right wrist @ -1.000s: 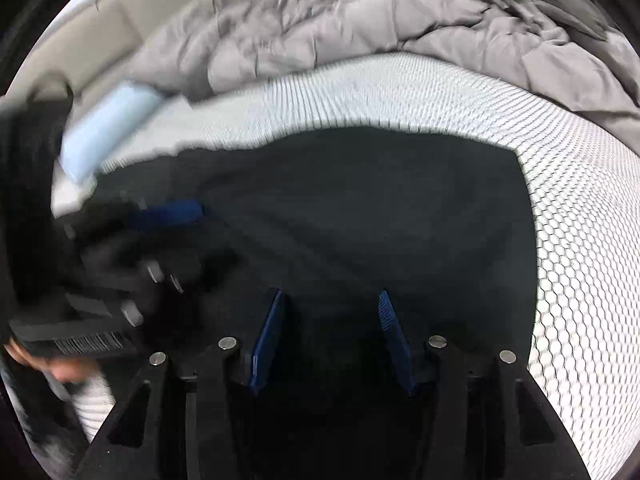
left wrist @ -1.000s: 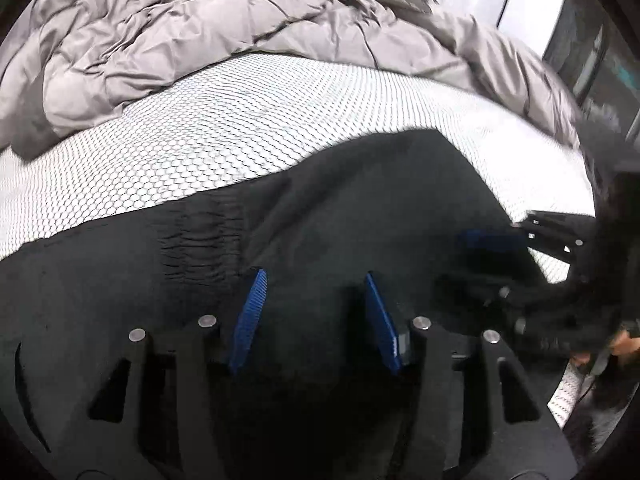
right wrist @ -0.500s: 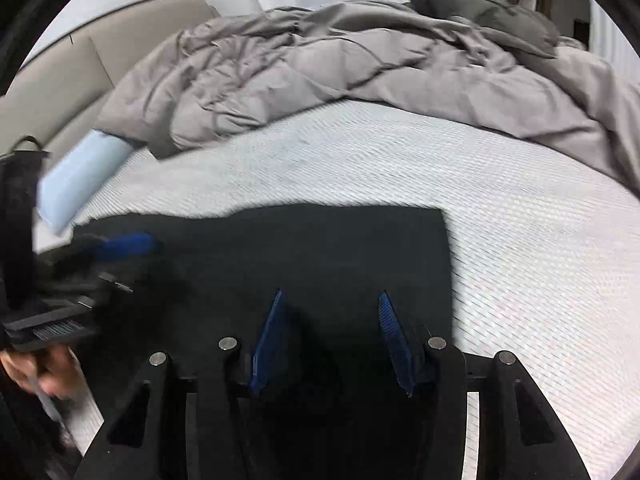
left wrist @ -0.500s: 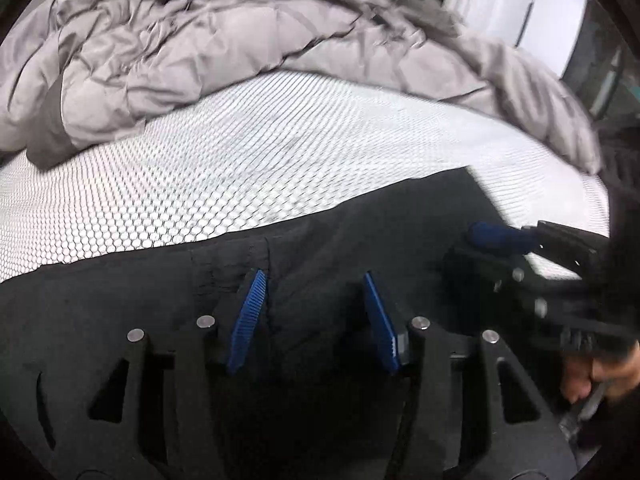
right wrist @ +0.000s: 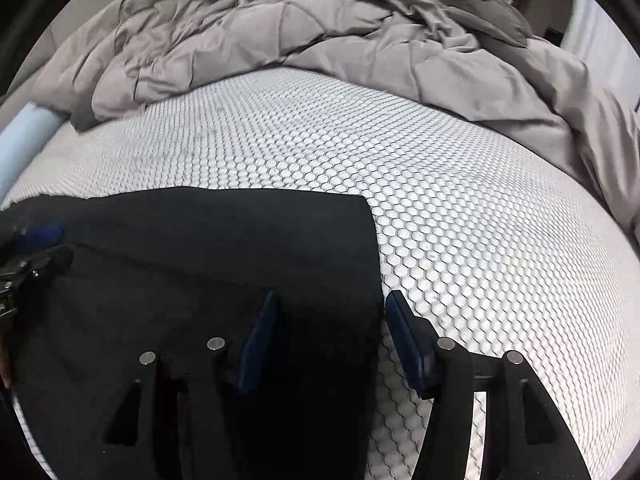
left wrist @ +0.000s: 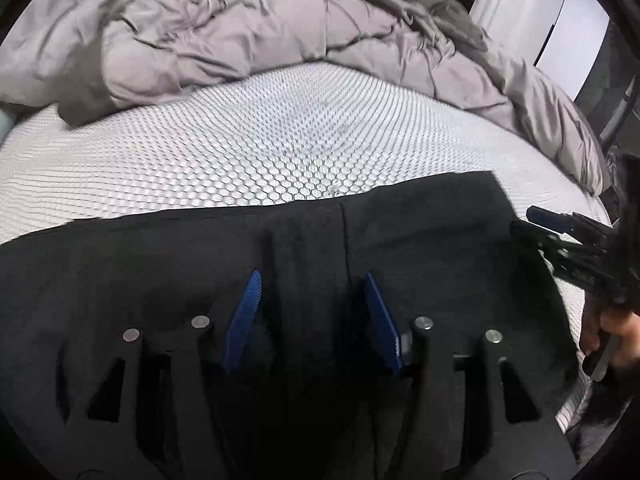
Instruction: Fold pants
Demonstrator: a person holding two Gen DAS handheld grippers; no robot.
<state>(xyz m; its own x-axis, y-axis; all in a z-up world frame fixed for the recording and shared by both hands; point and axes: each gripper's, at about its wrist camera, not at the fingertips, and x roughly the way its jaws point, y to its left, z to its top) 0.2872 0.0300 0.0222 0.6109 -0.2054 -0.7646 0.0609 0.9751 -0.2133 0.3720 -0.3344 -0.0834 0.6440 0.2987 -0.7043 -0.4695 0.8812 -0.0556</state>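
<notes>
Your left gripper (left wrist: 312,280) stands with jaws apart over the black pants (left wrist: 420,232). Your right gripper (right wrist: 330,300) has just been opening wider, straddling the pants' edge on the mattress (right wrist: 460,220), pressing nothing.

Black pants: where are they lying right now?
The black pants lie flat on the honeycomb mattress, nearer than the grey duvet; in the right wrist view their right edge runs between that gripper's fingers.

No legible text, label, brand, number or sign in either wrist view. Surfaces checked: black pants (left wrist: 420,232), honeycomb-patterned mattress (right wrist: 460,208), grey duvet (left wrist: 208,32) at the far side; all unmarked.
</notes>
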